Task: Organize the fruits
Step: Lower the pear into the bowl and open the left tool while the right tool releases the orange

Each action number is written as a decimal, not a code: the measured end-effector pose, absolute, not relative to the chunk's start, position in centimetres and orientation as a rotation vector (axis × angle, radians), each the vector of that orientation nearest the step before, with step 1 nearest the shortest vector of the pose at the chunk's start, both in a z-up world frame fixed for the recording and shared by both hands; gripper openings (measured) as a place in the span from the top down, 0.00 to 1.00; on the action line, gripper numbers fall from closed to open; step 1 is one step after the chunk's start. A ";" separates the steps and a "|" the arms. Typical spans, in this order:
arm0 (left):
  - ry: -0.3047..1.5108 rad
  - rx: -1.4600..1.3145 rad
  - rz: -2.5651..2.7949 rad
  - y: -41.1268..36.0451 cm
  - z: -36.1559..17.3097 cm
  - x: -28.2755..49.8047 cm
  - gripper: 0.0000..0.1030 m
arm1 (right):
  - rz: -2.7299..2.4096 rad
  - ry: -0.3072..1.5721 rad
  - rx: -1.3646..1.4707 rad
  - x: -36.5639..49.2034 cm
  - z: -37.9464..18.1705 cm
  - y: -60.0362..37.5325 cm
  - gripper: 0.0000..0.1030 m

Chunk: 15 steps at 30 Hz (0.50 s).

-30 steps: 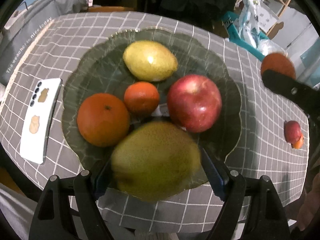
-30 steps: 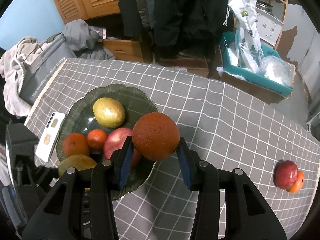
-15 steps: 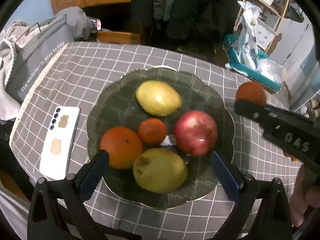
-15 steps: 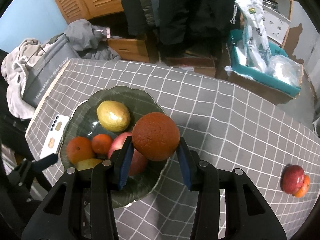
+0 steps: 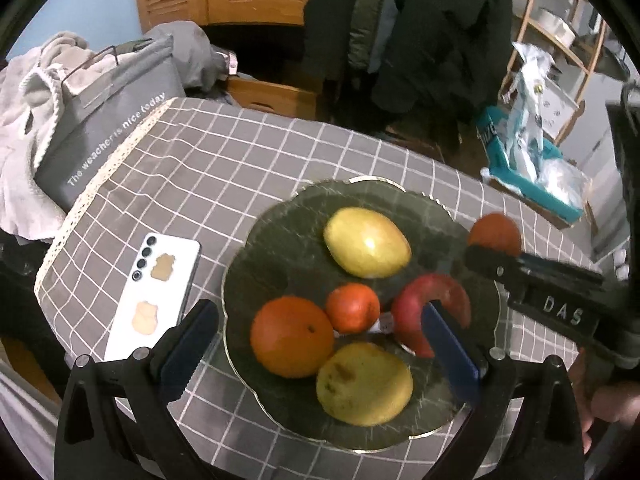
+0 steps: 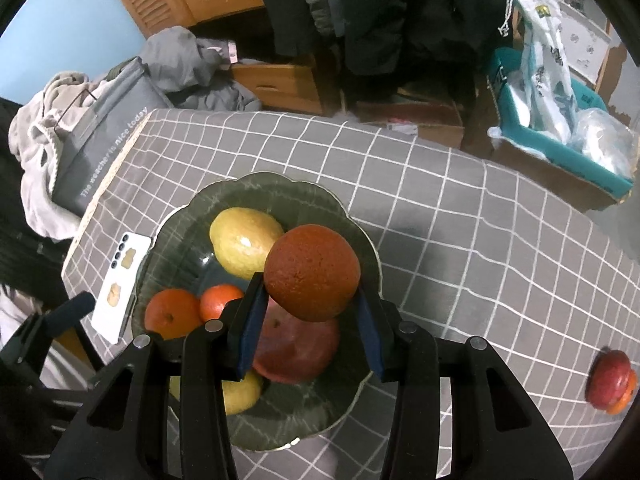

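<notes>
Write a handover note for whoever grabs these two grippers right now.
Right gripper: shut on the dark orange, held over the green plate.
Left gripper: open, empty, hanging at the plate's near edge.
On the plate: two yellow-green pears, a large orange, a small tangerine, a red apple.
Left: set the held orange down in the plate, probably in the free far right part. A red fruit and a small orange one touching it lie on the cloth at far right; fetch those next.

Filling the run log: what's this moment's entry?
left gripper: open, empty | right gripper: holding orange above plate
</notes>
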<state>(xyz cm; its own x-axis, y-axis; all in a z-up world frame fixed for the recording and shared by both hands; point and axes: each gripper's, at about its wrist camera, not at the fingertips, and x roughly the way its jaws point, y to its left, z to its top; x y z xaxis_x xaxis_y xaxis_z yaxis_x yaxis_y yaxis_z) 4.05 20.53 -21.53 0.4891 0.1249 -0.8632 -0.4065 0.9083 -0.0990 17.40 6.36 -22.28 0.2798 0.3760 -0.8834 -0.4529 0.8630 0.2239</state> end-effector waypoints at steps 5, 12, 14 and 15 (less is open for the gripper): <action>0.998 -0.326 0.343 21.4 -21.3 4.2 0.01 | 0.559 1.151 -0.063 17.5 -22.2 6.5 0.46; 0.980 -0.323 0.335 21.3 -20.6 4.1 0.01 | 0.564 1.129 -0.065 17.5 -21.3 6.3 0.40; 0.974 -0.327 0.332 21.2 -20.4 4.0 0.01 | 0.556 1.122 -0.067 17.4 -21.0 6.1 0.40; 0.971 -0.332 0.329 21.2 -20.2 3.9 0.01 | 0.552 1.119 -0.067 17.4 -20.8 5.9 0.40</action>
